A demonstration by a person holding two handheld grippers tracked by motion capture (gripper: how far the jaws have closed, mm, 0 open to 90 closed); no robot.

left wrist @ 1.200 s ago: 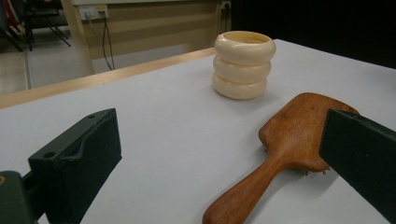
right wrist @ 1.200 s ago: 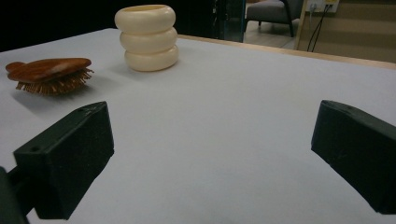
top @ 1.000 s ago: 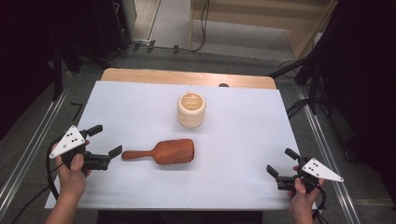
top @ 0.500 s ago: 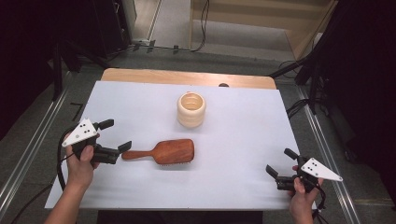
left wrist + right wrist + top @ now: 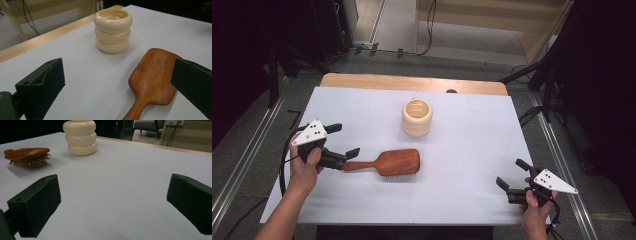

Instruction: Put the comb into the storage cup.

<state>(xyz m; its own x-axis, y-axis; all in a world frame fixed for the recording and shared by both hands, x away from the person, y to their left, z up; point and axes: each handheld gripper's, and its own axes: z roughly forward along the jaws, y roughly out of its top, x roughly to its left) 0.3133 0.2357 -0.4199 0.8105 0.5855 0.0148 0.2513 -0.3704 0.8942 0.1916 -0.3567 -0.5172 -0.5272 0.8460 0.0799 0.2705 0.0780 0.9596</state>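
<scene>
A wooden hairbrush (image 5: 387,162) lies bristles down left of the table's middle, its handle pointing left. My left gripper (image 5: 344,139) is open at the handle's end; its near jaw is right beside the handle tip, and I cannot tell whether they touch. In the left gripper view the brush (image 5: 155,75) lies in front of the wide-apart jaws, partly behind the right one. A cream ribbed cup (image 5: 416,117) stands upright behind the brush; it is the cup (image 5: 113,30) straight ahead. My right gripper (image 5: 511,173) hovers open and empty near the front right corner, far from the brush (image 5: 26,156) and cup (image 5: 80,137).
The white table top (image 5: 472,140) has a wooden strip (image 5: 412,82) along its far edge. Metal rails (image 5: 242,165) run along both sides of the table, and cables lie on the floor beyond it.
My left gripper has moved right and a little away from me, up to the end of the brush handle. The right gripper, brush and cup have stayed in place.
</scene>
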